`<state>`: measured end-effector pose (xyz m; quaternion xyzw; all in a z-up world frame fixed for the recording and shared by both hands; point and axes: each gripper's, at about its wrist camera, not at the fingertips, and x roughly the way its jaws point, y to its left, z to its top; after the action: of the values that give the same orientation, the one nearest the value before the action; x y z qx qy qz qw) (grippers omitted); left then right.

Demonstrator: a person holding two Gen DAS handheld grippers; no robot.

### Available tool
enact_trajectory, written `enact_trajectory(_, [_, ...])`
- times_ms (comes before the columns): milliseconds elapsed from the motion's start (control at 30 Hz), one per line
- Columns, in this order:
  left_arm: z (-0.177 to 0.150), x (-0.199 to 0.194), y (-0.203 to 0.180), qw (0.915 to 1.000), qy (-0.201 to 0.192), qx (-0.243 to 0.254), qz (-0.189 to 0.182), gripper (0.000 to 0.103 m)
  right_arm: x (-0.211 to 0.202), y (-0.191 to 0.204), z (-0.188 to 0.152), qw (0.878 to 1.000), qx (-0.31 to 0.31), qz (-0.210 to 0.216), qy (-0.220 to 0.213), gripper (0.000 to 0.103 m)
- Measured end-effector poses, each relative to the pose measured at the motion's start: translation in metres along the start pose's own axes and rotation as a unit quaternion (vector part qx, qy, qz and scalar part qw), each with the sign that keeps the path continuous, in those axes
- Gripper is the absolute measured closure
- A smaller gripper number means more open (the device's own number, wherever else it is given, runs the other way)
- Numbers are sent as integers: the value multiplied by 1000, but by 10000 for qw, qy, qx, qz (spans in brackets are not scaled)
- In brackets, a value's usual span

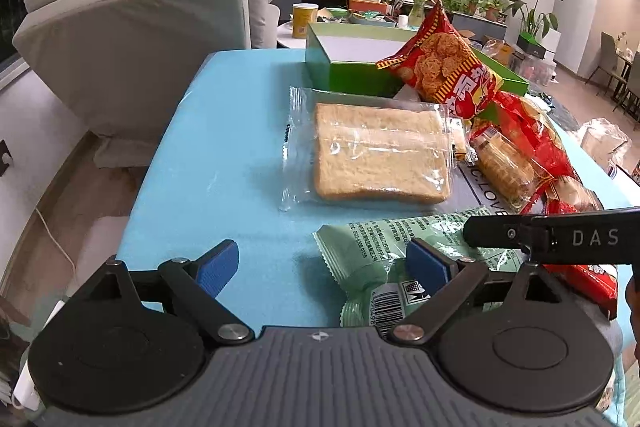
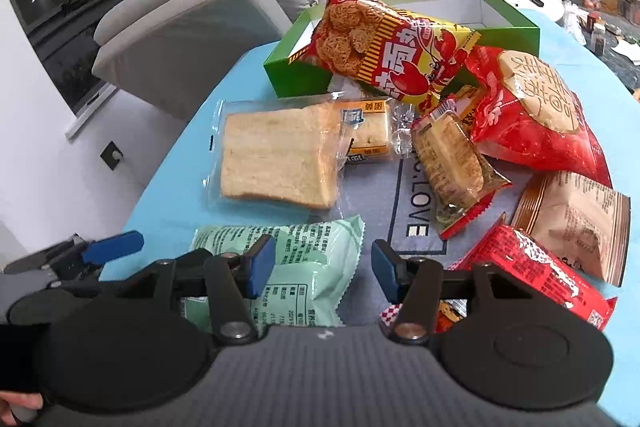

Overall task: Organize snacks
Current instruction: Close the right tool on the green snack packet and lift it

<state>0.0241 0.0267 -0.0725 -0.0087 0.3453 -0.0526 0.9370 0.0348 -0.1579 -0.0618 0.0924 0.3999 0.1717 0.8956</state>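
A pale green snack packet (image 1: pixel 384 243) (image 2: pixel 304 259) lies flat near the table's front edge. My left gripper (image 1: pixel 322 265) hovers open over its left end, one blue pad above the packet and the other above bare cloth. My right gripper (image 2: pixel 323 269) is open too, straddling the packet's right edge without pressing it. Behind lies wrapped sliced bread (image 1: pixel 380 155) (image 2: pixel 276 159). A red crayfish snack bag (image 1: pixel 444 67) (image 2: pixel 392 47) leans on the rim of an open green box (image 1: pixel 344 75) (image 2: pixel 296 71).
More packets crowd the right: a red biscuit bag (image 2: pixel 532 111), a cracker pack (image 2: pixel 448 163), a brown bag (image 2: pixel 576 223), a red packet (image 2: pixel 532 275) and a small yellow one (image 2: pixel 368 131). The turquoise table (image 1: pixel 224 147) ends at the left beside a grey sofa (image 1: pixel 140 27).
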Motion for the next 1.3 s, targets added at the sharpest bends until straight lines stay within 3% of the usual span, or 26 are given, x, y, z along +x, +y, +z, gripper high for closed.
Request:
enact_trajectory(167, [4,-3,5,9997,143,-169,-122,13,-4,-6,0,9997,210,114,41,33])
enact_trajectory(367, [7,-7,9,9966,169,-470,-660,12,-16,-16,10,9959,763,478,-27,33])
enact_trajectory(700, [2,7,5,9937,526,-485,-859,11,9,-13,8,9907,1063,510,687,33])
enact_trajectory(867, [1,13,5,9916,614,-551,-995,9,10,-11,6,9911,1026,500,682,33])
enact_trajectory(900, [0,13,4,9900,653,-541,-1130,11,10,-12,7,9911,1032,505,673,34])
enact_trajectory(967, [0,13,1,9833,701,-599,-1570,24,12,-11,8,9896,1005,705,753,39])
enact_trajectory(1000, [1,12,-1,9828,725,-612,-1582,24,12,-10,8,9887,980,814,791,41])
enact_trajectory(1300, [27,-31,-14,9894,-61,-199,-1434,28,-27,5,23,9943,602,868,133,44])
